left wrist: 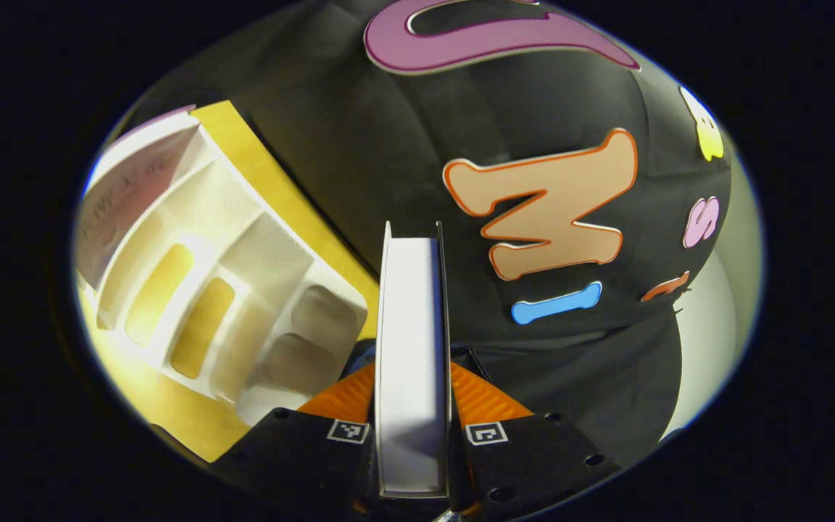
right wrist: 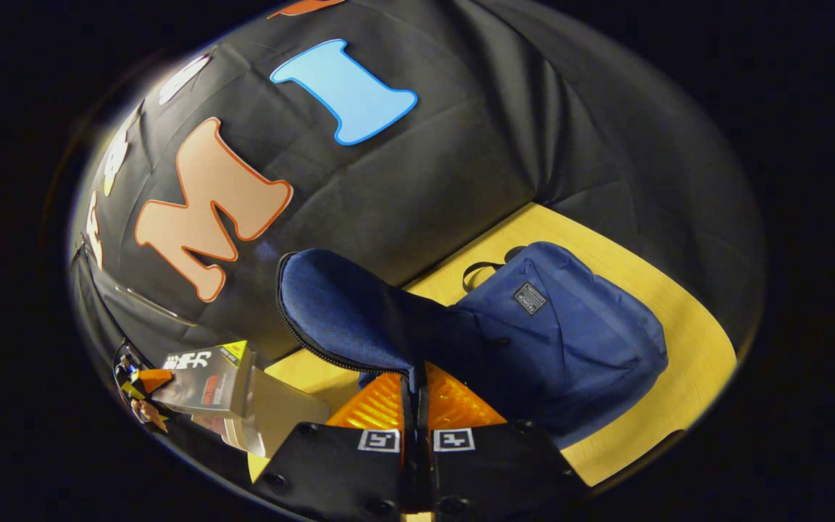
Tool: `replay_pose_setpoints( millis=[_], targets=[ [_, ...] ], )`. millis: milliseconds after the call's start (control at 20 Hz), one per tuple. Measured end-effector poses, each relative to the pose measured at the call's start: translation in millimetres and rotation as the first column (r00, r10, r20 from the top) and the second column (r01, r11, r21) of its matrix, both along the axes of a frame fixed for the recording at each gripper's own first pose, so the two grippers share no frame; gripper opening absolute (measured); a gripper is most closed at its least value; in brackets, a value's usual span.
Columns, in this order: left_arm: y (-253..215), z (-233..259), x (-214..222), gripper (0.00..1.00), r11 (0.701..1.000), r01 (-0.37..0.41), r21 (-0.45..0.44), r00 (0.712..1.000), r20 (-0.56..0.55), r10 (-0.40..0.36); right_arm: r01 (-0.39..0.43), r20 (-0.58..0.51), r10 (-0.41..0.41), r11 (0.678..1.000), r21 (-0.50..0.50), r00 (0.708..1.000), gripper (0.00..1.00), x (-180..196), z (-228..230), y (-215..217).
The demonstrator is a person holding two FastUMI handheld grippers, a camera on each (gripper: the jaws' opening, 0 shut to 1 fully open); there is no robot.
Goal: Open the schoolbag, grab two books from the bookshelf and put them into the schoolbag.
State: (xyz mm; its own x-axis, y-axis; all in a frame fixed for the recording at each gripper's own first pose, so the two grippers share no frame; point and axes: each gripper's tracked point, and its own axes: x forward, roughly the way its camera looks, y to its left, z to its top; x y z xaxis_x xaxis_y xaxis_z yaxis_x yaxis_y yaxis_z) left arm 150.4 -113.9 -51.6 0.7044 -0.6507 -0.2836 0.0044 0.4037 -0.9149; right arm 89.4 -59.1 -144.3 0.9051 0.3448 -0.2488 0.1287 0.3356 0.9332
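Note:
In the left gripper view, my left gripper [left wrist: 412, 368] is shut on a book [left wrist: 410, 304], which stands edge-on between the fingers with its white pages facing me. The white bookshelf [left wrist: 229, 290] lies to the left on the yellow table [left wrist: 280, 181]. In the right gripper view, the blue schoolbag [right wrist: 570, 326] lies on the table. My right gripper [right wrist: 413, 383] is shut on the zipper edge of its flap [right wrist: 345, 312] and holds that flap lifted. At lower left of that view the book [right wrist: 207, 380] hangs in the left gripper [right wrist: 143, 380], near the bag's opening.
A pale pink book [left wrist: 127, 196] still stands in the far compartment of the bookshelf. The black cloth wall closes in behind the table [right wrist: 678, 326]. Bare yellow tabletop shows to the right of the bag.

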Motion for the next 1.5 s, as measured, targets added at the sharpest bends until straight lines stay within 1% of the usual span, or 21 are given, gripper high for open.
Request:
replay_pose_setpoints(
  millis=[100,250,550,650,800,900,950,1100,1150,1300,1350,1400,1450,1500],
  targets=[
    [-25,-19,0,0.34,0.999,0.021,0.032,0.999,-0.031,-0.020,-0.004,0.004,0.004,1.000,0.005,1.000,0.03,0,-1,-1],
    [-65,-41,4,0.34,0.998,0.050,0.040,0.997,-0.066,-0.048,-0.006,0.011,0.005,1.000,0.016,1.000,0.03,1,-1,-2],
    [-168,-92,8,0.35,0.984,0.167,0.063,0.978,-0.135,-0.157,-0.028,0.037,0.027,0.999,0.030,0.999,0.03,0,-1,-6],
    [-192,-107,12,0.35,0.981,0.179,0.072,0.973,-0.160,-0.165,-0.038,0.049,0.037,0.999,0.027,0.998,0.03,1,1,-6],
    [-222,-123,17,0.35,0.979,0.197,0.061,0.967,-0.176,-0.184,-0.042,0.065,0.040,0.999,0.030,0.997,0.03,0,3,-9],
    [-238,-134,20,0.34,0.978,0.198,0.062,0.966,-0.184,-0.184,-0.042,0.073,0.039,0.998,0.036,0.997,0.03,0,4,-10],
    [-248,-139,23,0.35,0.979,0.195,0.060,0.965,-0.188,-0.180,-0.040,0.077,0.037,0.998,0.040,0.996,0.03,-1,3,-11],
    [-283,-150,30,0.34,0.983,0.183,0.000,0.962,-0.207,-0.179,-0.037,0.098,0.032,0.998,0.050,0.995,0.03,0,5,-13],
    [-293,-152,32,0.34,0.986,0.167,-0.020,0.963,-0.212,-0.168,-0.031,0.104,0.025,0.998,0.054,0.994,0.03,-2,6,-16],
    [-330,-160,36,0.34,0.984,0.151,-0.098,0.964,-0.204,-0.169,-0.021,0.116,0.011,0.995,0.093,0.993,0.04,-4,10,-21],
    [-337,-167,36,0.34,0.982,0.149,-0.119,0.960,-0.221,-0.172,-0.021,0.118,0.011,0.996,0.085,0.993,0.03,-3,8,-20],
    [-341,-171,38,0.36,0.979,0.146,-0.142,0.955,-0.239,-0.177,-0.022,0.116,0.013,0.997,0.076,0.993,0.03,-2,7,-19],
    [-340,-171,37,0.35,0.975,0.150,-0.165,0.949,-0.251,-0.189,-0.022,0.116,0.013,0.997,0.075,0.993,0.03,-1,7,-18],
    [-337,-171,40,0.35,0.975,0.134,-0.177,0.947,-0.268,-0.178,-0.019,0.113,0.010,0.997,0.076,0.994,0.03,0,9,-18]
  ],
)
